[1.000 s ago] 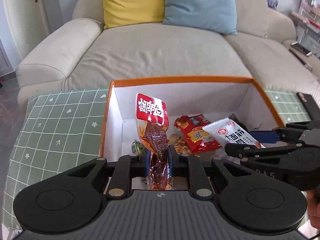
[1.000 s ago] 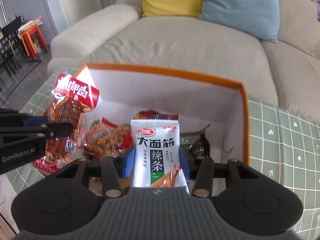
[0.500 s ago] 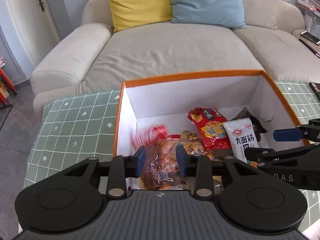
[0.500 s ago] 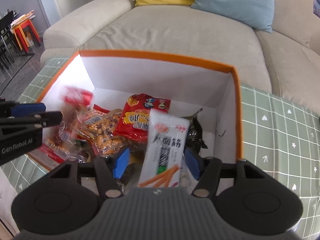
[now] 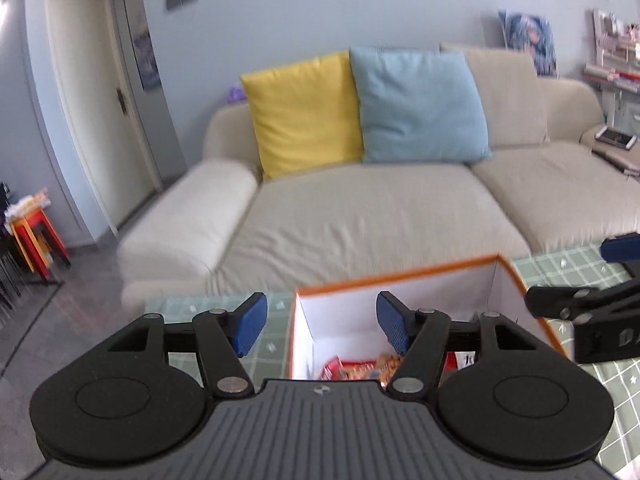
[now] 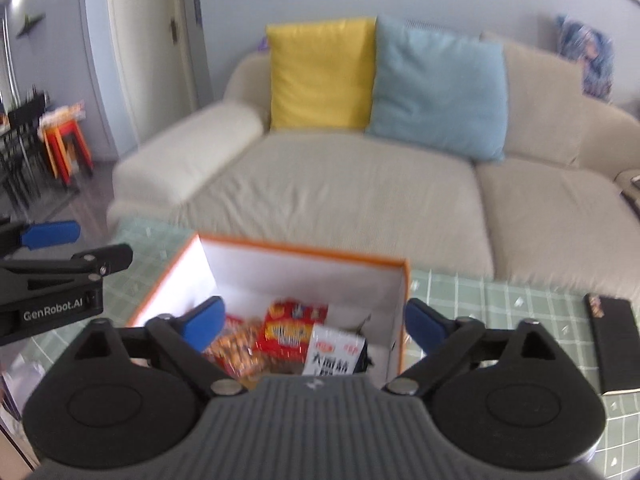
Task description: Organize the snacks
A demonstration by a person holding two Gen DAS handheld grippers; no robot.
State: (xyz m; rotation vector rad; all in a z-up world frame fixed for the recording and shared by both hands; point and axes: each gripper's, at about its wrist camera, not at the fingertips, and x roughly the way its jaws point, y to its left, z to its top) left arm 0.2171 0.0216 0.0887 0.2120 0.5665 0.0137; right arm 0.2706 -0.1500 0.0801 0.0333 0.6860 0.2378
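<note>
An orange-rimmed white box (image 5: 400, 271) (image 6: 304, 250) stands on the green checked tablecloth (image 6: 500, 300) and holds several snack packs. In the right wrist view a white spicy-strip pack (image 6: 336, 354) lies on top, beside a red pack (image 6: 292, 326) and an orange nut pack (image 6: 236, 350). Red and orange packs (image 5: 352, 368) show at the box floor in the left wrist view. My left gripper (image 5: 322, 326) hangs above the box's left wall, jaws opening, nothing between them. My right gripper (image 6: 316, 322) hovers over the box, jaws opening wide and empty.
A beige sofa (image 5: 360, 216) with a yellow cushion (image 5: 300, 112) and a blue cushion (image 5: 420, 104) stands behind the table. A black flat box (image 6: 612, 344) lies on the cloth at the right. Orange stools (image 5: 36, 236) stand at the far left by a door.
Both grippers let go of their packs, which dropped into the box. Both jaws spread apart and both hands rose and tilted up, so the box now sits low in each view.
</note>
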